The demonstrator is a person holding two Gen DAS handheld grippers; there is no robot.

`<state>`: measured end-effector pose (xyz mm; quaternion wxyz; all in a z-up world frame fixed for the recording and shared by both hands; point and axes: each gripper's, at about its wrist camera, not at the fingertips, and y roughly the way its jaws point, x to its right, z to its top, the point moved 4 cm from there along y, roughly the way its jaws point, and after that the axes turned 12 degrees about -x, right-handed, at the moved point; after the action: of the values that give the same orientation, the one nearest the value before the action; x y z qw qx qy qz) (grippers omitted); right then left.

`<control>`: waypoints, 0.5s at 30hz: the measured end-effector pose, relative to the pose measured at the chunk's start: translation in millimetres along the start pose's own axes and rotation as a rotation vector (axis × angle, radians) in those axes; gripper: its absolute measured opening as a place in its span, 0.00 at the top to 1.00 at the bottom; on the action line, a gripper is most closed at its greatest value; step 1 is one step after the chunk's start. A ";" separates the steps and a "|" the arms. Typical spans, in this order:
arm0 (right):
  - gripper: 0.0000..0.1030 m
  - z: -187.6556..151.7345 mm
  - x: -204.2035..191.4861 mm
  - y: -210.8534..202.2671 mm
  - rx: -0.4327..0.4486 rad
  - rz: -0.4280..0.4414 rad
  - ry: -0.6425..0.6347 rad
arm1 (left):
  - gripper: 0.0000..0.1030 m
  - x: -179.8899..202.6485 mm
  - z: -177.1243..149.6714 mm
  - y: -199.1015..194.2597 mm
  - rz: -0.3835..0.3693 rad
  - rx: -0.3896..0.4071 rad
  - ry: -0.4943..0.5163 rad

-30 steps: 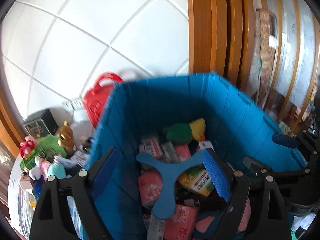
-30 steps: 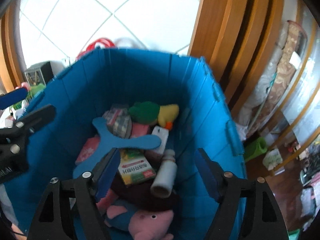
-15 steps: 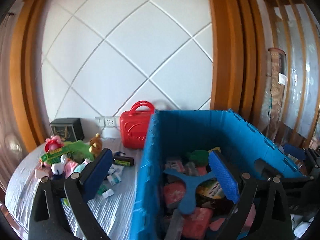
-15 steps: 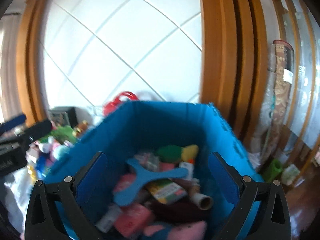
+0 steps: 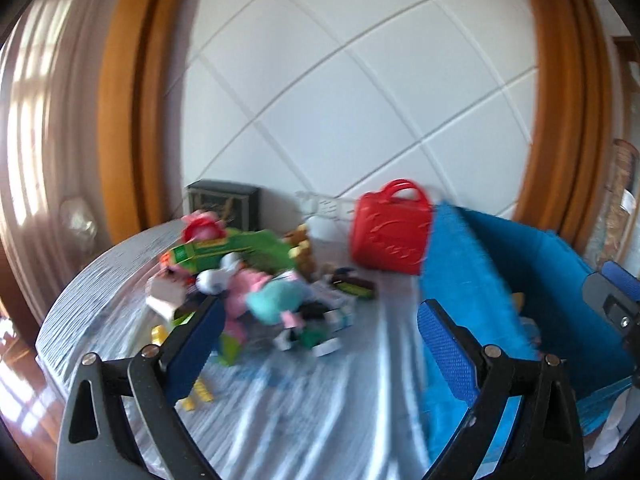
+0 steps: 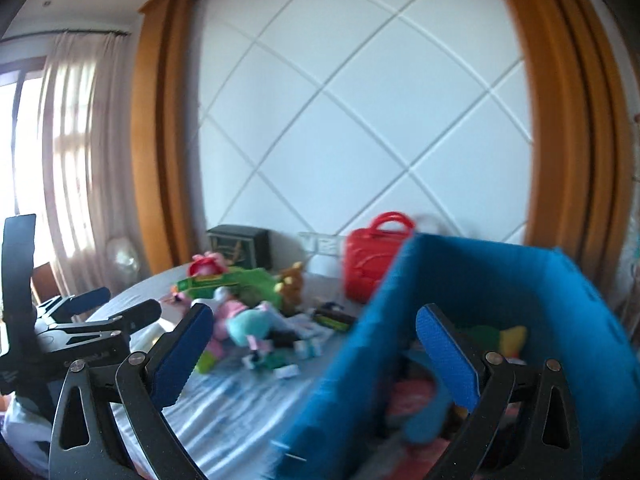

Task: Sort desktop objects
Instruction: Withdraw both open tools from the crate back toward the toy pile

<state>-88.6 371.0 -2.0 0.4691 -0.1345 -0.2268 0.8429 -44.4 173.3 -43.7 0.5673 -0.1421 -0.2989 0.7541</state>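
Note:
A blue storage bin (image 5: 492,300) stands on the table's right side and also shows in the right wrist view (image 6: 500,292); toys lie inside it. A heap of toys and small boxes (image 5: 256,284) lies on the table at the left, with a green box (image 5: 236,252) and a teal plush (image 5: 276,300); the heap also shows in the right wrist view (image 6: 248,304). My left gripper (image 5: 316,328) is open and empty above the table, left of the bin. My right gripper (image 6: 312,332) is open and empty over the bin's left wall.
A red toy case (image 5: 390,228) stands by the wall behind the bin. A black box (image 5: 224,204) sits at the back left. The round table (image 5: 304,408) has a striped grey cover. The left gripper's body (image 6: 60,336) shows at the left of the right wrist view.
Both grippers have risen out of the blue bin and swung left toward the toy heap. Both stay open and empty. The views are blurred by motion.

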 end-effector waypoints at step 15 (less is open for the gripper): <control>0.00 -16.4 -139.6 125.7 -0.246 -0.078 0.104 | 0.05 -229.2 -10.6 89.3 0.044 -0.226 -0.054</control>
<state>-100.0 198.9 -78.1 0.4926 -0.2257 -0.3087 0.7817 -35.0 -55.0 -135.3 0.5225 -0.1913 -0.3940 0.7316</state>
